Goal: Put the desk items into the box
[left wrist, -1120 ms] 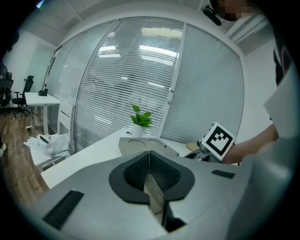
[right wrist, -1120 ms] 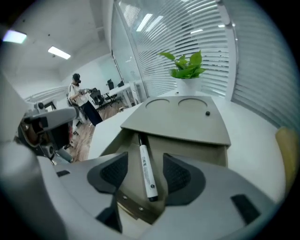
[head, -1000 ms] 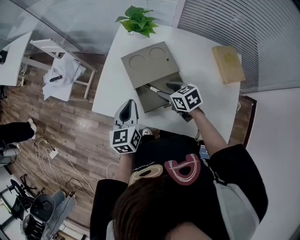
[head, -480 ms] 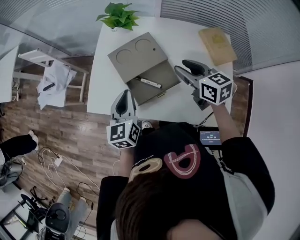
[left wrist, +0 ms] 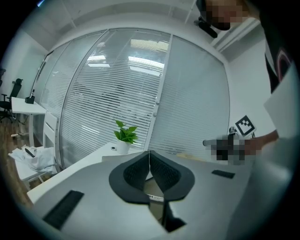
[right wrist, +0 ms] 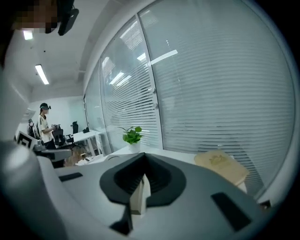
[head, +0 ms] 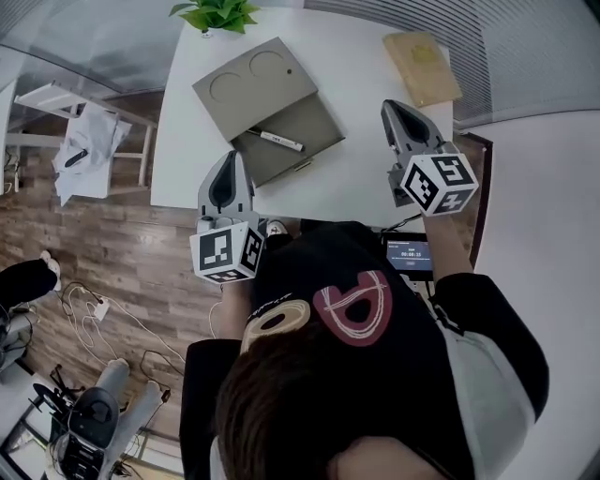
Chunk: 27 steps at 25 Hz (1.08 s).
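Head view alone takes in the whole desk (head: 361, 178). The box (head: 305, 122) lies open on the far left part, its lid flat behind the tray, and the pen (head: 277, 141) lies inside the tray. A plant (head: 214, 11) stands at the far edge just past the lid. A book (head: 422, 67) lies at the far right corner, well apart from the box. The left gripper (head: 228, 161) hangs at the near edge, just before the box. The right gripper (head: 394, 111) hangs over the desk's right side, near the book. A small screen (head: 410, 254) shows below the right hand. At left, a chair (head: 84, 155) and cables (head: 94, 309) sit on the floor.

Left gripper view looks level over the desk. Its jaws are pressed together with nothing between them, and a strip of the box shows through the gap below the pads. The plant and blinds (left wrist: 117, 84) lie beyond.

Right gripper view shows its jaws, which have just been closing, clenched and empty. Only this view shows a person (right wrist: 44, 126) standing far off at left.
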Tool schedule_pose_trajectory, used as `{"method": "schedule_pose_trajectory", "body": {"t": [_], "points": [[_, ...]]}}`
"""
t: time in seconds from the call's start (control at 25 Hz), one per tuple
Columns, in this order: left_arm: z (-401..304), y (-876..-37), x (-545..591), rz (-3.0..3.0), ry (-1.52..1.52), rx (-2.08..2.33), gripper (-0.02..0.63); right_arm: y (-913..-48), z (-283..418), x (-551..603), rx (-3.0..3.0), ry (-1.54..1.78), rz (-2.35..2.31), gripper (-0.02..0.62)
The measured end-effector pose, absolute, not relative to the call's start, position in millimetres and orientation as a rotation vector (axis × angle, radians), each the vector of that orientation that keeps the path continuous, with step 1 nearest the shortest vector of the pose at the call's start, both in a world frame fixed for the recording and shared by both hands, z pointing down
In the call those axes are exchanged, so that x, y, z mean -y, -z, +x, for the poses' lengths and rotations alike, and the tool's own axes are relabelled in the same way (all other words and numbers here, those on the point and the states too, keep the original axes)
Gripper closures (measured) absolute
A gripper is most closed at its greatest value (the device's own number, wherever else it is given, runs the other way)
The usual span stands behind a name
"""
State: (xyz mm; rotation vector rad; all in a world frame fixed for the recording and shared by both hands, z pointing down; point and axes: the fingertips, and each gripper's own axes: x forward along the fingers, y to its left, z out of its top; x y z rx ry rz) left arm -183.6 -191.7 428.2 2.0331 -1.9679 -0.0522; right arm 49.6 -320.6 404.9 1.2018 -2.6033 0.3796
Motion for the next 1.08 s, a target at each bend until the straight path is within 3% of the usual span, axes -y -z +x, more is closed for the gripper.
{"method": "schedule_pose_trajectory", "body": {"t": [1.08], "points": [[-160,-432,195,2.053,0.050,1.924,0.588,-411,39,315,2.549,-0.241,1.148,0.589]]}}
